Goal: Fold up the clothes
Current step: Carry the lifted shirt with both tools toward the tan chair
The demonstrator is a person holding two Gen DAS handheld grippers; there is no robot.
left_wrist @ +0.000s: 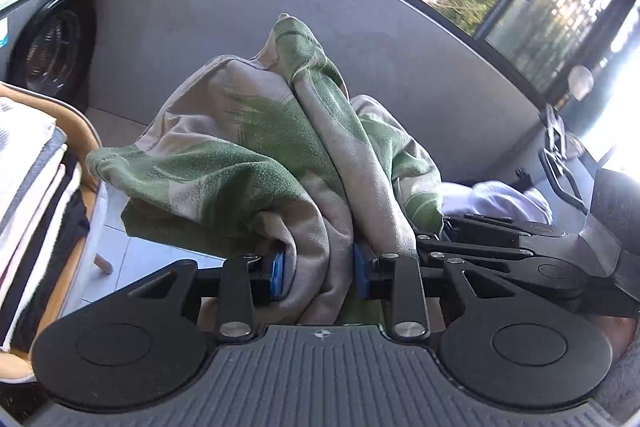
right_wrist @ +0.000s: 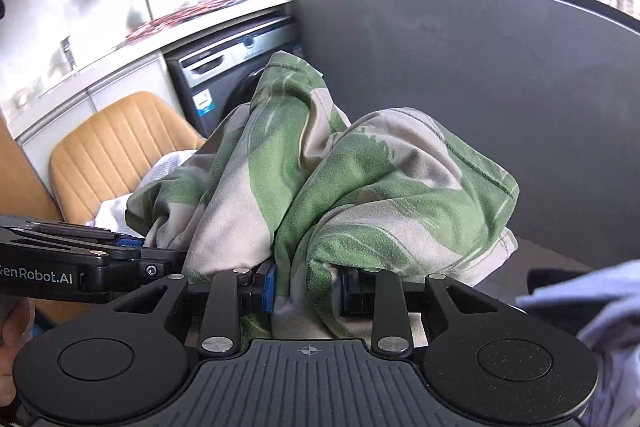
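Your left gripper (left_wrist: 320, 275) is clamped on a bunched fold of the green and beige garment (left_wrist: 256, 163), its blue pads (left_wrist: 277, 273) pressing the cloth from both sides low in the centre of the left wrist view. The garment rises from the jaws in a crumpled heap that fills the middle of the frame, in front of a grey table top (left_wrist: 360, 47). At the right edge of that view your right gripper (left_wrist: 500, 247) sits side-on, just beside the left one.

In the right wrist view your right gripper (right_wrist: 308, 293) is likewise closed on the same garment (right_wrist: 360, 195), cloth squeezed between its blue pads (right_wrist: 269, 287) at lower centre. The left gripper (right_wrist: 80, 263) enters from the left edge of this frame, touching the cloth.

A stack of folded clothes (left_wrist: 28, 195) lies on a tan chair (right_wrist: 112, 155) at the left. A washing machine (left_wrist: 44, 39) stands in the upper left of the left wrist view. A pale lilac cloth (right_wrist: 600, 315) shows at the lower right of the right wrist view.
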